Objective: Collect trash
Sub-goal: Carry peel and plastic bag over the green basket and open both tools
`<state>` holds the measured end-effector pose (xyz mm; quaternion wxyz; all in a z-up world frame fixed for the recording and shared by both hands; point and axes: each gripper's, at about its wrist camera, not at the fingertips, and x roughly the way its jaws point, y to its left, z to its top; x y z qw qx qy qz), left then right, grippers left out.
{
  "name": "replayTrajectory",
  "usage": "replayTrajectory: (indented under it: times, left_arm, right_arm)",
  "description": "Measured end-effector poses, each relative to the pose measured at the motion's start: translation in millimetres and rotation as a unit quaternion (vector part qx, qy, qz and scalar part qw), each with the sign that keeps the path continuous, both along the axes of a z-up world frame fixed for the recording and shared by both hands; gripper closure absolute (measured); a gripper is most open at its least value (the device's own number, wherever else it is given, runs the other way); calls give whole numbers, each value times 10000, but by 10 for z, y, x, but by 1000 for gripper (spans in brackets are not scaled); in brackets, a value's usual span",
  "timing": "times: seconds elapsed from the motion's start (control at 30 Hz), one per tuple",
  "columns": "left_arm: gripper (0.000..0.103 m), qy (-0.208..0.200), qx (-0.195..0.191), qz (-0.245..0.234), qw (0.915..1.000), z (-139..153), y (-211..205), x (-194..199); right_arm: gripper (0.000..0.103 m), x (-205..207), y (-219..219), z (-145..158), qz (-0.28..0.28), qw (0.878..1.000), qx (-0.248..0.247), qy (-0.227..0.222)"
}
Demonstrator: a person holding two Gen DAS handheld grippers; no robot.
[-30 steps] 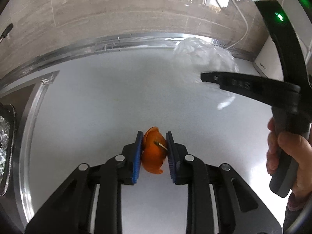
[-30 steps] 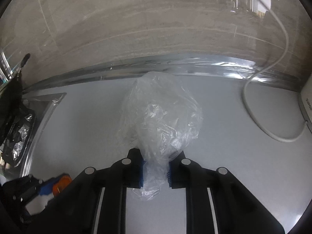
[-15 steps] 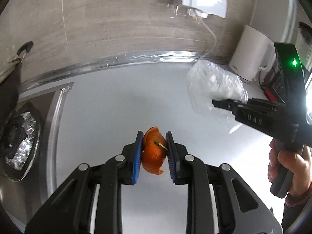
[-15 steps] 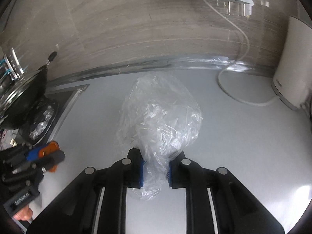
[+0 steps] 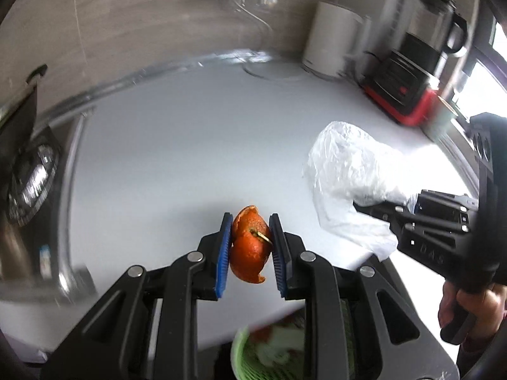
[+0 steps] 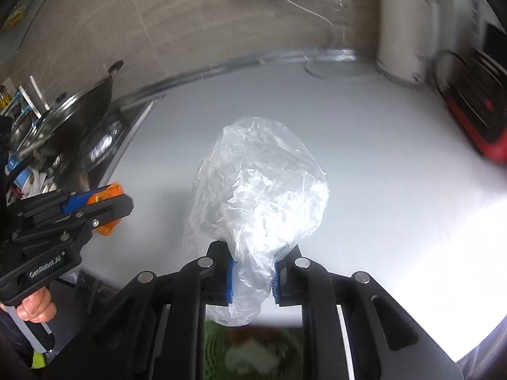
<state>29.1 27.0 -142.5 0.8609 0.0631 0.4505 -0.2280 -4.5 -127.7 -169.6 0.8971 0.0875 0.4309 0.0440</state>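
My left gripper [image 5: 249,255] is shut on a curled piece of orange peel [image 5: 250,248], held above the white counter [image 5: 177,164]. My right gripper [image 6: 252,280] is shut on a crumpled clear plastic bag [image 6: 256,186] that bulges out beyond the blue pads. In the left wrist view the right gripper [image 5: 367,205] and the plastic bag [image 5: 345,183] show at the right, held by a hand [image 5: 469,304]. In the right wrist view the left gripper [image 6: 98,201] with the orange peel [image 6: 106,229] shows at the left. A green basket [image 5: 253,354] with scraps lies below the counter's front edge, also visible as the green basket [image 6: 250,348] under the right gripper.
A stove burner [image 5: 28,177] and a pan [image 6: 76,107] sit at the left. A white appliance [image 5: 332,41] and a black and red coffee maker [image 5: 421,60] stand at the back right by the wall. A white cord [image 6: 304,6] runs along the wall.
Both grippers have pulled back from the wall toward the counter's front edge, keeping the peel and the bag. The green basket, the white appliance and the coffee maker have come into view.
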Motion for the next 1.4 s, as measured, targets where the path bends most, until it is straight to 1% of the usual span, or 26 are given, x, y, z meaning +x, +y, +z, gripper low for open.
replayTrajectory:
  times: [0.13,0.3,0.47,0.57,0.7,0.77,0.8,0.83,0.87,0.9,0.93,1.03,1.13,1.2,1.27,1.4]
  left_arm:
    - [80,117,32,-128,9998,-89,-136,-480]
    - [80,276,138,-194,9993,-239,-229,-913]
    - [80,508,239,-341,9978,-475,-276,-1209]
    - [80,684,357,-439,9961,-672,-347,-1318]
    - [80,977,411,-558,9928,-878,-400,-1398]
    - [75,1108,412,-584,9913,-940,-408,-1422]
    - [69,1160,397,-591,9907,-954,-409,-1429]
    - [58,1198,406,-569,9903,-967,-408,-1435]
    - [52,1212,405,-560,9902,-962,-408,-1430]
    - [41,1189,405,-578,9904,-953,-411,-1445]
    - [33,1158,424,-578,9907,-942,-424,-1456]
    - [24,1115,489,-630,9906,-919,-455,-1493]
    - [21,1146,547,-633,9899,-921,-461,-1502]
    - [20,1154,596,-574,9899,-903,-444,-1473]
    - [19,1113,639,-436,9908,-856,-366,-1432]
    - [14,869,652,200,9939,-653,-35,-1299]
  right_arm:
    - [86,-531,-30,-75,-28,9999,18,153]
    - [84,-1048,-37,-195,48,9994,-9,335]
    - [83,-1341,-26,-310,112,9988,8,472]
    - [83,-1445,-38,-369,134,9985,4,533]
    - [83,-1530,-42,-435,156,9979,-7,625]
    - [83,-1536,-41,-447,160,9978,-5,641]
    - [83,-1541,-50,-451,158,9978,-7,647]
    - [83,-1544,-62,-454,161,9978,-4,650]
    - [83,-1547,-64,-456,160,9978,-2,649]
    - [83,-1550,-69,-457,160,9978,-2,647]
    - [83,-1551,-74,-459,163,9978,2,645]
    - [83,-1544,-77,-465,171,9977,16,651]
    - [83,-1559,-80,-479,191,9976,13,663]
    - [83,-1553,-77,-475,202,9976,13,661]
    - [83,-1557,-83,-479,224,9975,16,667]
    - [83,-1546,-39,-510,314,9970,-29,711]
